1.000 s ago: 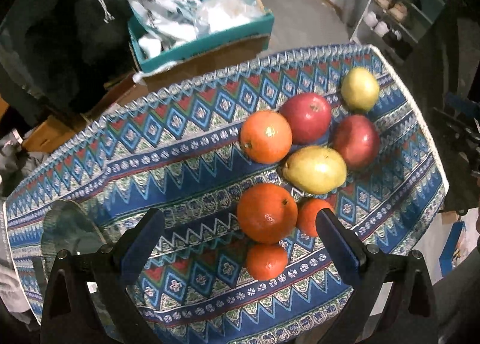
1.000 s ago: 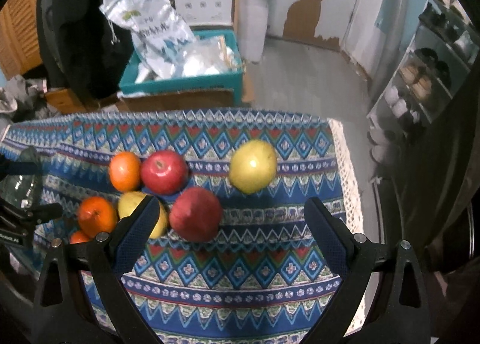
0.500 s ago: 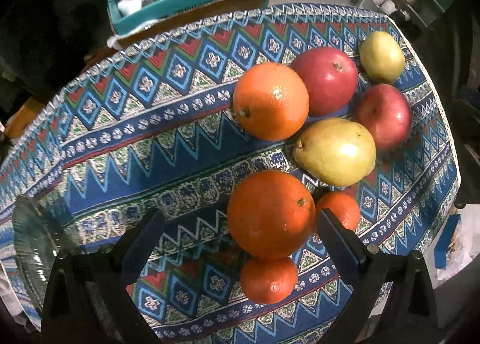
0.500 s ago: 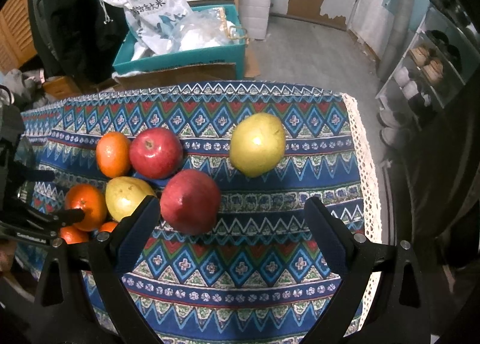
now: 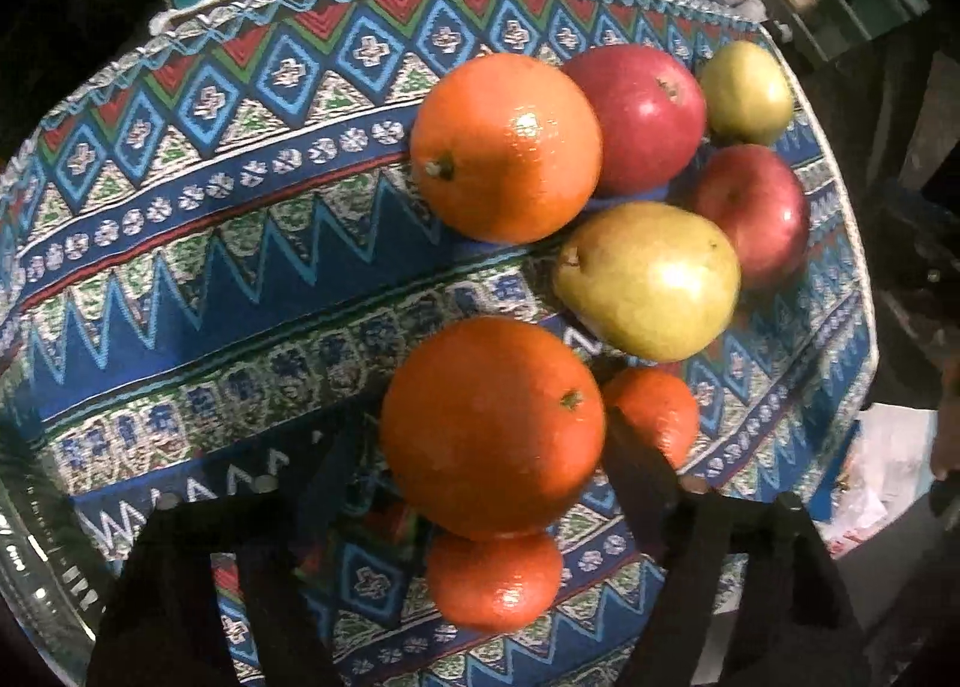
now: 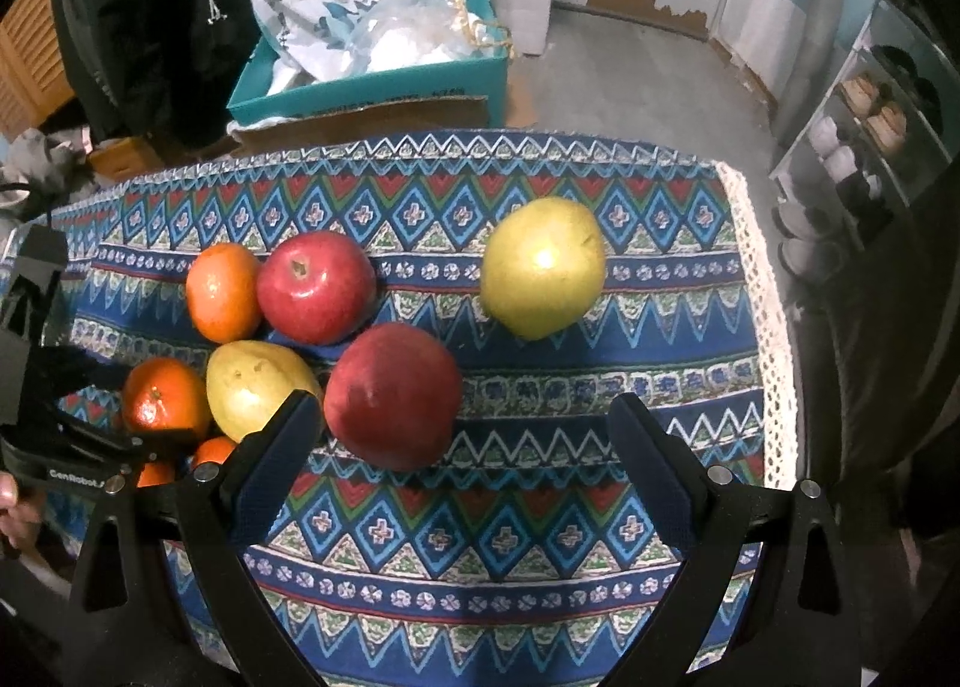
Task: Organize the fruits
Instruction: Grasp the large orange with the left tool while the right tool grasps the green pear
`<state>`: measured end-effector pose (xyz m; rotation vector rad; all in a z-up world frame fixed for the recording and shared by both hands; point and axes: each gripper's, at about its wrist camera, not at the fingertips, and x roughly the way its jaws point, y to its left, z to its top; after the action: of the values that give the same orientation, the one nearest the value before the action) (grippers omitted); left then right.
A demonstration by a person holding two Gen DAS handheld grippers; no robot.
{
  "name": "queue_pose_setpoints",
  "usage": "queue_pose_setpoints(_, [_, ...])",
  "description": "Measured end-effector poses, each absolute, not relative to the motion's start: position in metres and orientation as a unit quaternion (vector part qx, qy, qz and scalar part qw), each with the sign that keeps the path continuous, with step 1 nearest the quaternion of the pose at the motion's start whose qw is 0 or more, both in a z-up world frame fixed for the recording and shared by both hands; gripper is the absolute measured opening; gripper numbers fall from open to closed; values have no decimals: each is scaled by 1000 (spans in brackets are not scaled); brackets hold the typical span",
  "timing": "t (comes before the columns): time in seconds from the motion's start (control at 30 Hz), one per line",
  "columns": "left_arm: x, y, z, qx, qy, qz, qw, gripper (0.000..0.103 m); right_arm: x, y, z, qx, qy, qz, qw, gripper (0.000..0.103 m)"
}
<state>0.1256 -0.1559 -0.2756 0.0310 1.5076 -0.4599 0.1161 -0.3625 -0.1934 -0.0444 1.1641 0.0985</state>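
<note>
Since a second ago the left gripper [image 5: 480, 465] has dropped toward the fruit pile, and its jaws, then wide apart, are closing around the near orange [image 5: 492, 426]. That orange sits between the fingers; whether the pads already press on it I cannot tell, since motion blur hides the contact.

Nearest the left camera, at 6 o'clock of that orange, lies a small tangerine [image 5: 495, 579]; a second tangerine [image 5: 654, 417] touches it at 3 o'clock. Beyond, at 1 o'clock, rests a yellow pear [image 5: 648, 279], then a far orange [image 5: 507, 147] at 12 o'clock, and two red apples and a green pear toward the cloth's far edge.

I judge the orange firm, light and round, with a waxy skin that may slip. It is best taken across its widest middle, gently, because lifting it could set the touching tangerines rolling.

The right gripper [image 6: 462, 447] hangs with fingers wide apart, nothing between the pads, the nearer red apple [image 6: 393, 393] just ahead of them. Only the right wrist view shows the lace edge of the tablecloth [image 6: 540, 537] and the left tool from outside; only the left wrist view shows a glass dish rim [image 5: 36, 561] at 8 o'clock.
</note>
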Motion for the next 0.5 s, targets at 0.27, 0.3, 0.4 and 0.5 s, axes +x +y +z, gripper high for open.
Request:
queue_pose_setpoints(0.27, [125,-161,-272,33,666,-206,716,68,137,-380,-201,6,556,20,831,95])
queue_pose_setpoints(0.3, [125,-159,-269,34,664,-206,718,68,141,-382,-203,7,560,17,829,95])
queue_pose_setpoints(0.4, [134,-150,-264,28,658,-198,726,68,156,-390,-212,1,568,2,823,95])
queue_pose_setpoints(0.5, [143,-141,-258,22,650,-189,736,68,169,-397,-218,8,577,-1,816,95])
